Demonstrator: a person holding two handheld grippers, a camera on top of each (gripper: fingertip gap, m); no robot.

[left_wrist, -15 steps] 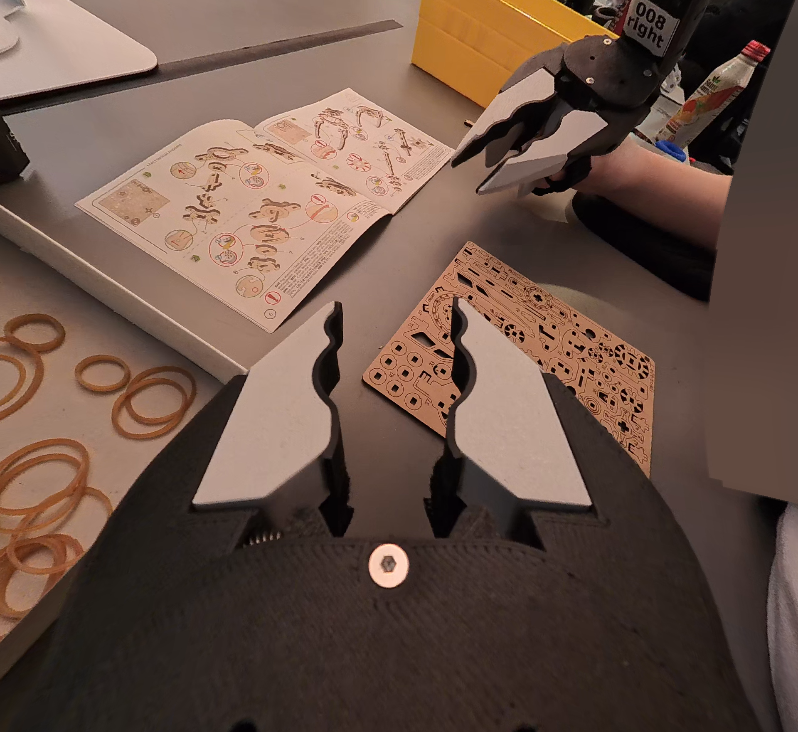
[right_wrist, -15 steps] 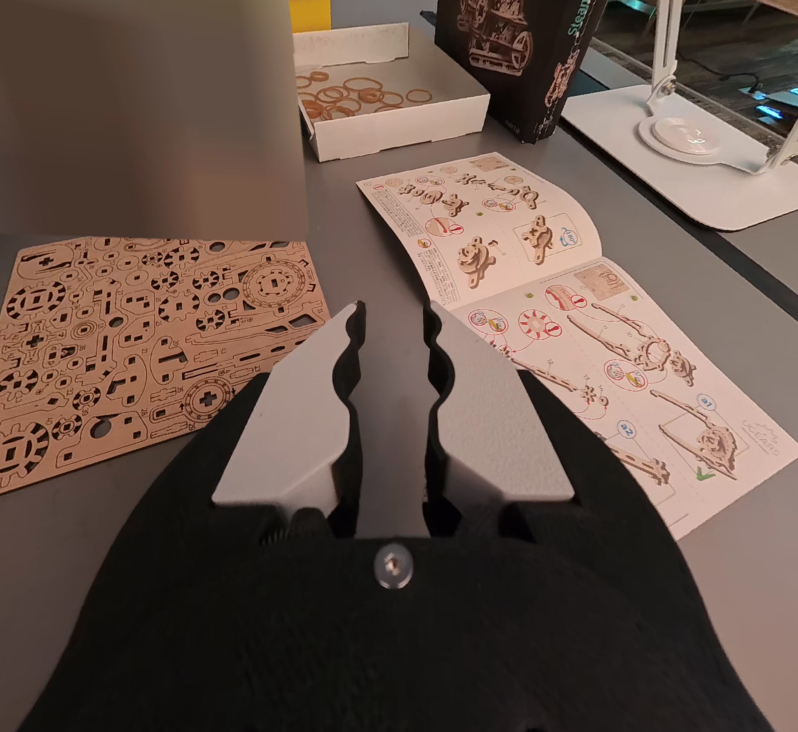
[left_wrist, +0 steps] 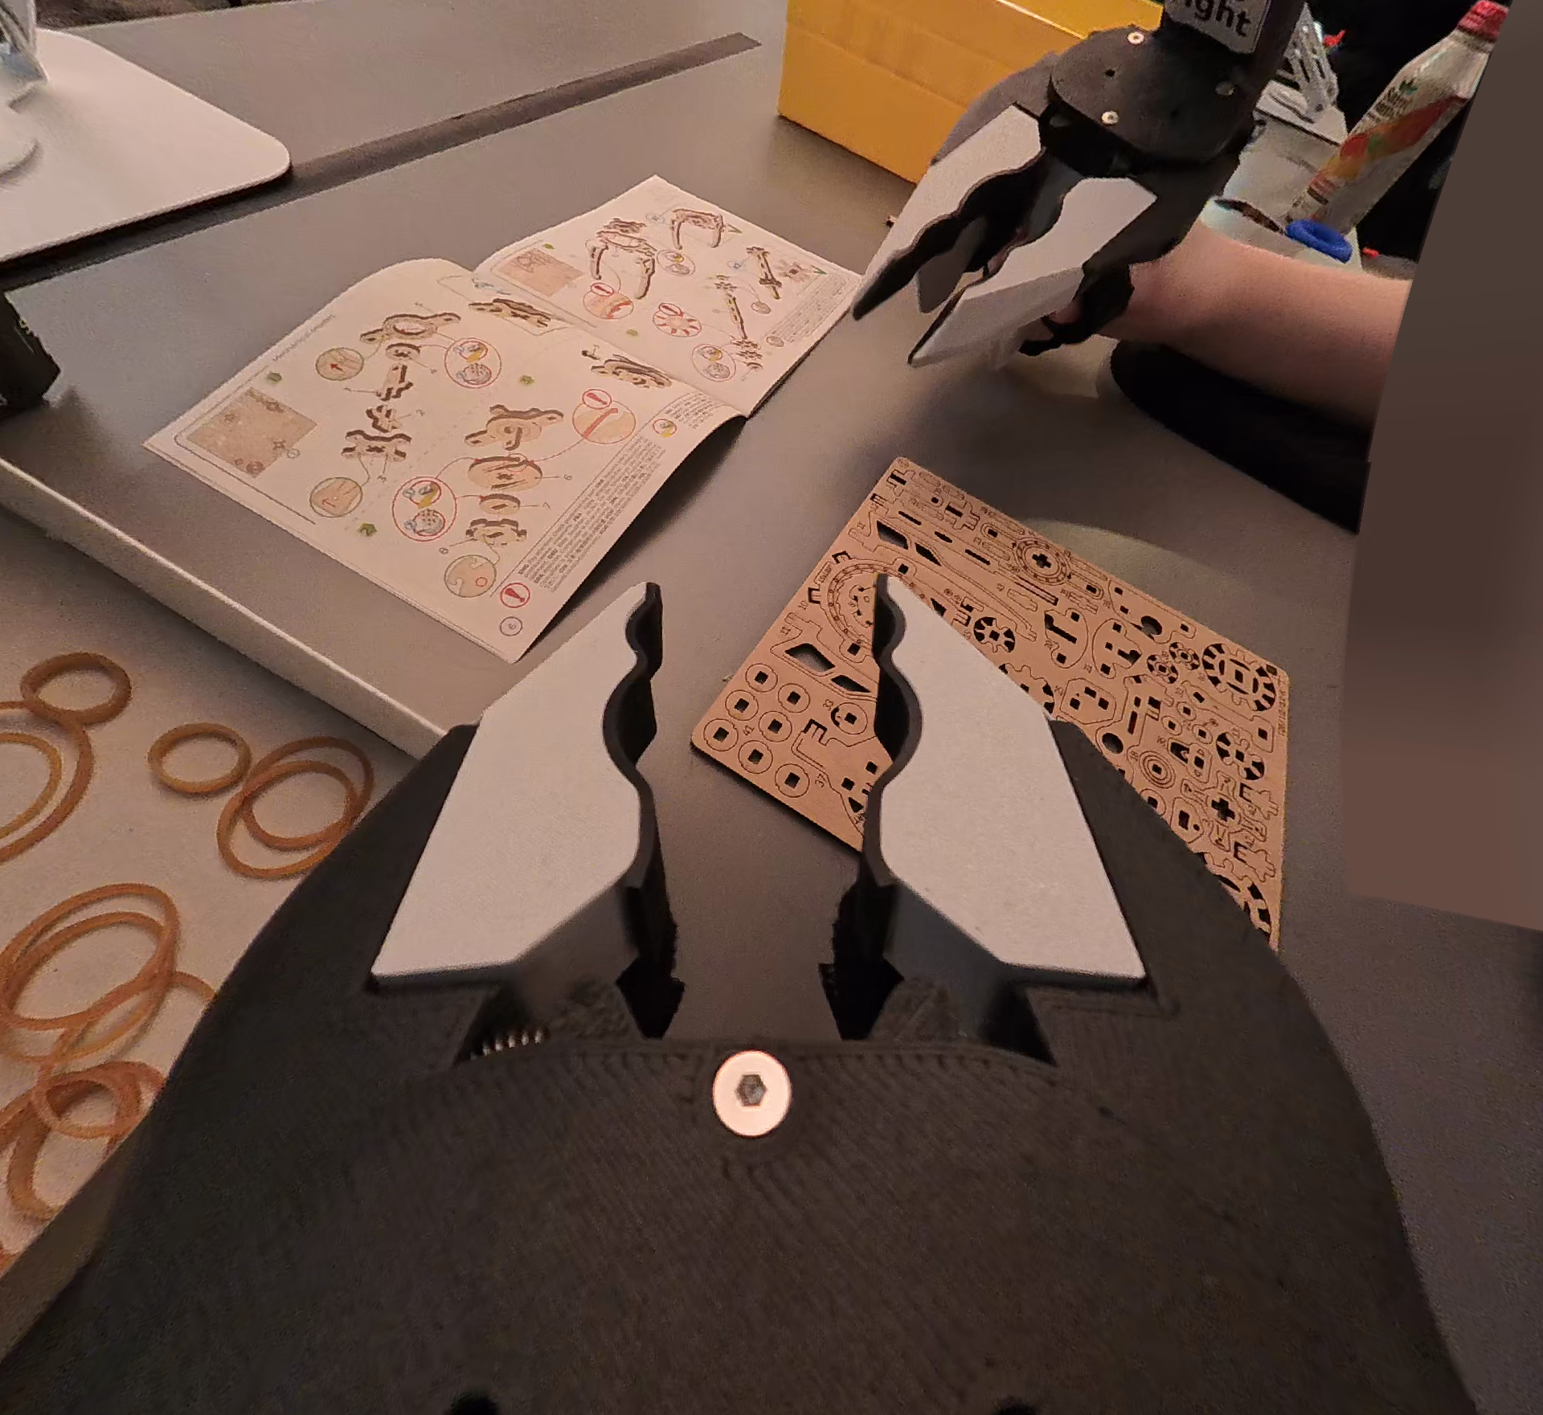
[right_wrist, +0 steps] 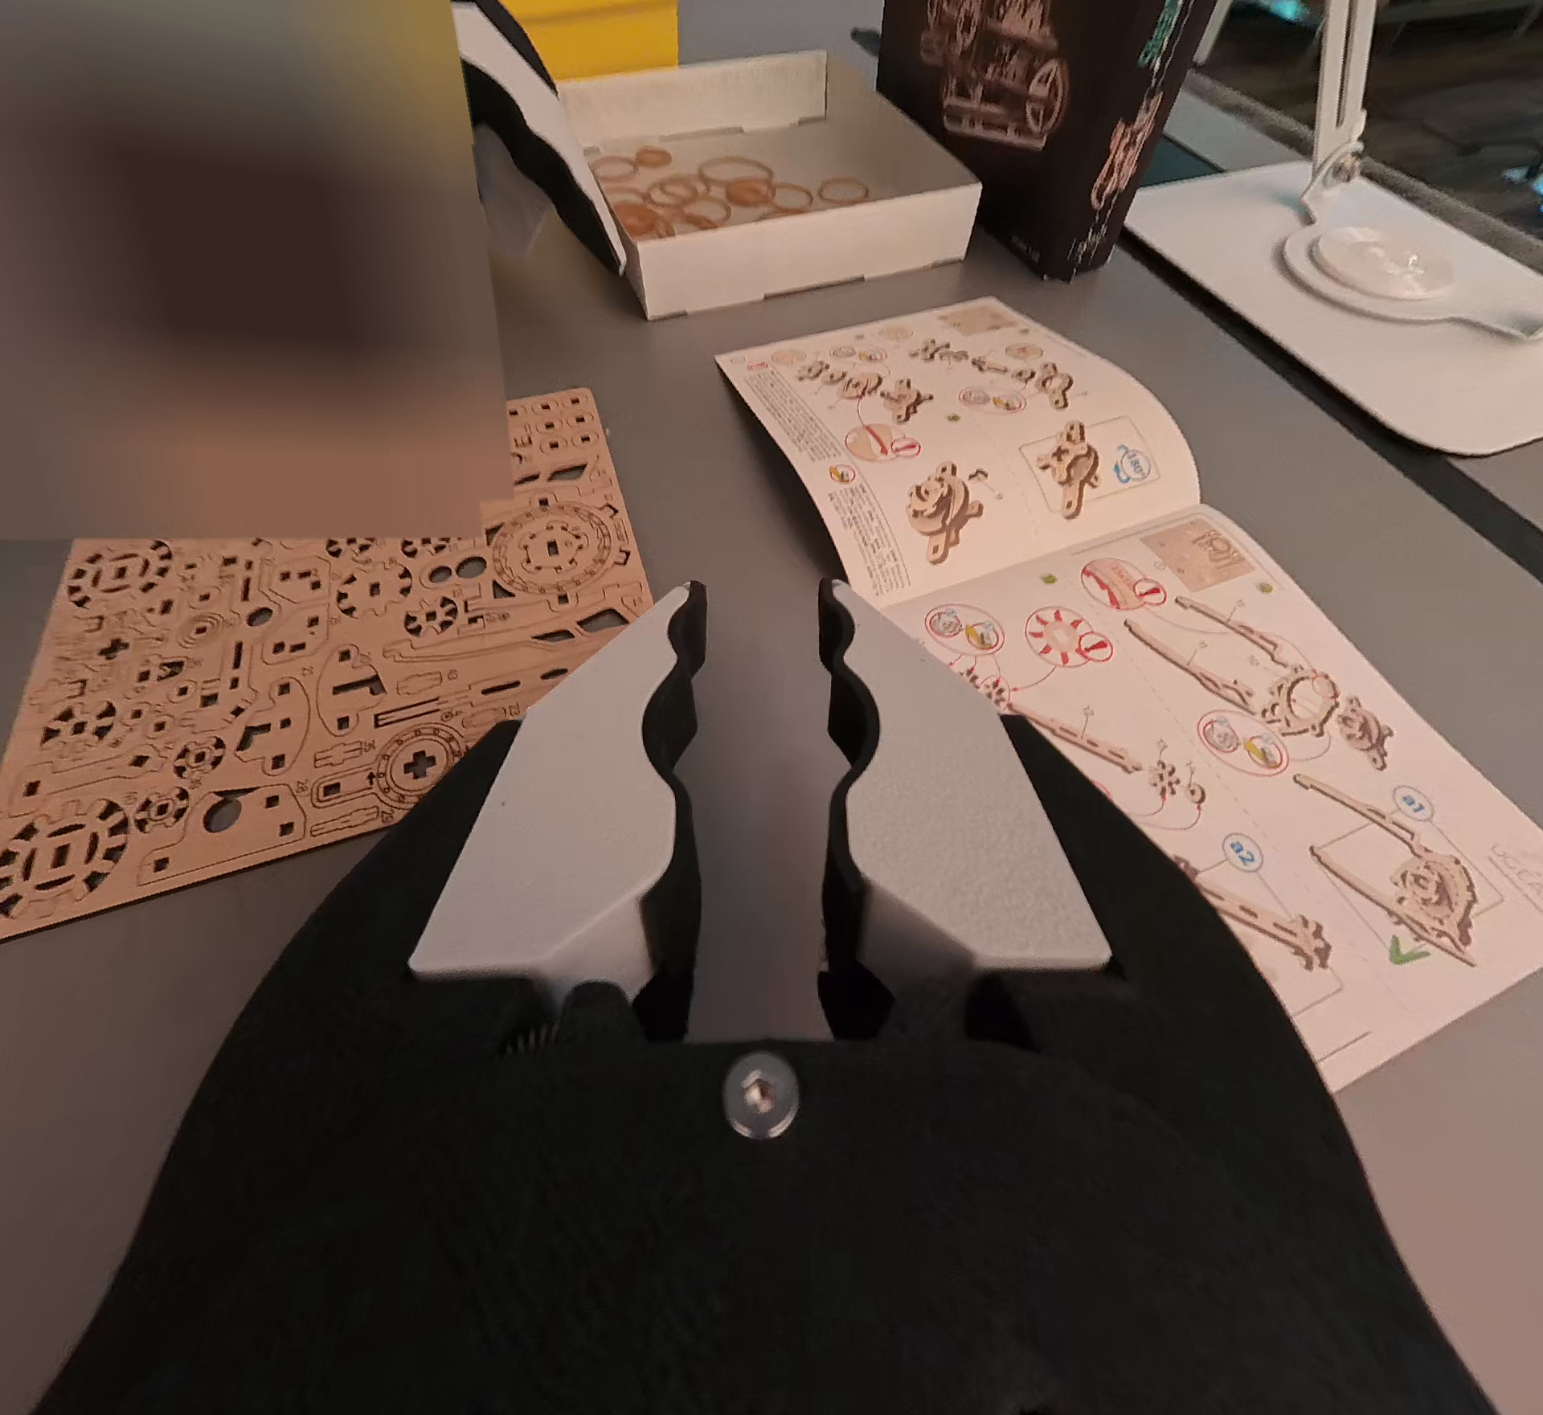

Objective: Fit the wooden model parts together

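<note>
Wood sheet (left_wrist: 1044,699) with the laser-cut model parts lies flat on the grey table (left_wrist: 501,89), and I see it just beyond the tips of my left gripper (left_wrist: 764,598), partly under the right finger of this one. My left gripper has its jaws wide apart and holds nothing. My right gripper (right_wrist: 756,594) also has a clear gap between the fingers and is empty; it hangs above the bare table, between the wood sheet on its left and the open instruction booklet (right_wrist: 1085,624) on its right. Behind the booklet stands a white tray (right_wrist: 801,265) with rubber bands (right_wrist: 726,194), near a dark box (right_wrist: 1044,64). A yellow bin (left_wrist: 910,56) is farther back.
</note>
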